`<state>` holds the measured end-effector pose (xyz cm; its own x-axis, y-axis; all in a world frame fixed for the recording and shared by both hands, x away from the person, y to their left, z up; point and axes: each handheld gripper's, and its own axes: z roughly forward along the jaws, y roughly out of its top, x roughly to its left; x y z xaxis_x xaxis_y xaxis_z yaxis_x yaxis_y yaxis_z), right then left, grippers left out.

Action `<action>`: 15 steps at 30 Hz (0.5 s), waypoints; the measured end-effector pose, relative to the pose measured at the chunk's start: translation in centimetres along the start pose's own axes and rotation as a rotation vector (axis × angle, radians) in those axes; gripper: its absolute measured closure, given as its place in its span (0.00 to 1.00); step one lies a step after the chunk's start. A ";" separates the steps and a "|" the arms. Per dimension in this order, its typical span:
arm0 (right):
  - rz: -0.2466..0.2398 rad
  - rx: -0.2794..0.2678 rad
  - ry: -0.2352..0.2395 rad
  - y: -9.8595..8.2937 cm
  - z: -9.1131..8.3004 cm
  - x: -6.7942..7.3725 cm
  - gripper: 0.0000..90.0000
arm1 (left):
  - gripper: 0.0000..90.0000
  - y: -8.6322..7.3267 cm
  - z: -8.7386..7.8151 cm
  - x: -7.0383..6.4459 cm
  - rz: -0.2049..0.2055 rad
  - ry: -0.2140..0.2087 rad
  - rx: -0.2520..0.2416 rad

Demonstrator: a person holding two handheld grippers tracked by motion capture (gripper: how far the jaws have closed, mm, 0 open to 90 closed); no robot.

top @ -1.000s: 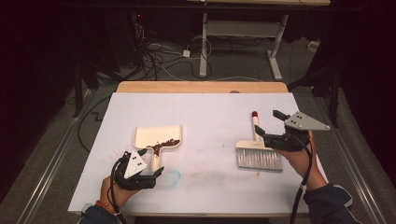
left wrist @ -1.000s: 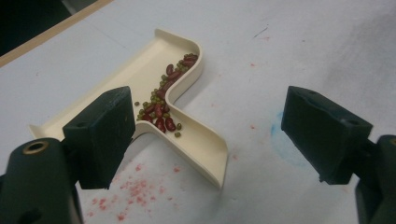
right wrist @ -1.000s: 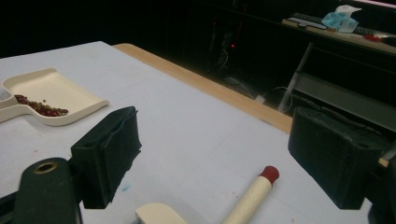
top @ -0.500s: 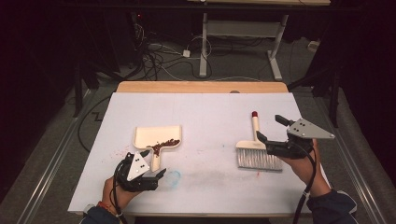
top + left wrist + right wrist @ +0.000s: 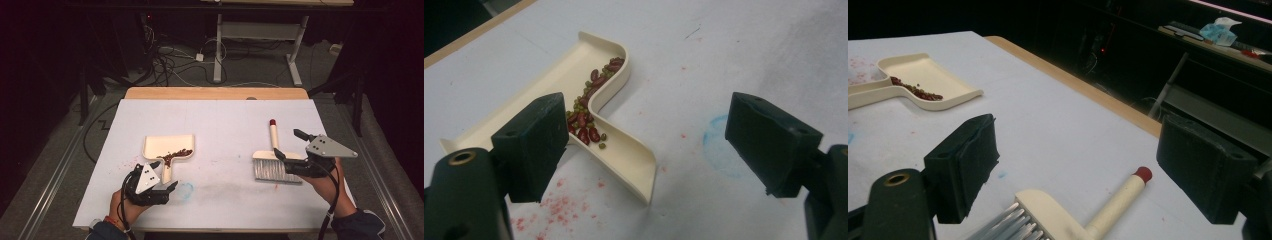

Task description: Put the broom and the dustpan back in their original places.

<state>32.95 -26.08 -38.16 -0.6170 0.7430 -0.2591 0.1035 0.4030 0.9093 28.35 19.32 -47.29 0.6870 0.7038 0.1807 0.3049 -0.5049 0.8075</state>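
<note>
In the high view the dustpan [image 5: 167,150] lies flat at the left centre of the white table [image 5: 220,115], its handle pointing toward the bottom of the frame, with the beans [image 5: 175,156] heaped where pan meets handle. That suggests they were gathered there and the pan set down level so nothing spills. The left gripper [image 5: 162,192] sits just below the handle end, its jaws spread wide and grasping nothing; in the left gripper view the handle runs up between them without touching either. The brush [image 5: 272,162] lies at right centre, bristles toward the bottom of the frame and its red-tipped handle pointing to the top. It looks laid aside where the right gripper [image 5: 290,150] can reach it. That gripper hovers at the brush's right side, jaws released and apart, holding nothing; in the right gripper view the brush head lies low between them, cut off by the bottom edge. Pink specks [image 5: 569,210] and a faint blue ring [image 5: 724,150] mark the table; what they are is hard to tell. The room beyond is too dark to read.
</note>
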 end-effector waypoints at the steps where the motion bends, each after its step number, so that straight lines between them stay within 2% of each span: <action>1: -0.004 0.004 -0.003 -0.1 0.0 0.0 0.19 | 0.19 0.0 0.0 0.0 0.000 -0.001 0.000; 12: -0.041 0.038 -0.005 -1.3 -0.3 0.1 0.18 | 0.19 0.0 0.0 0.1 0.001 -0.003 0.004; 15: -0.049 0.026 -0.024 -1.8 -0.5 0.2 0.19 | 0.19 -0.1 0.1 0.1 0.004 -0.006 0.007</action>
<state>32.28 -26.95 -39.69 -0.6031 0.7344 -0.3113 0.0938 0.4529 0.8866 28.44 19.35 -47.37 0.6920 0.6988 0.1809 0.3063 -0.5112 0.8030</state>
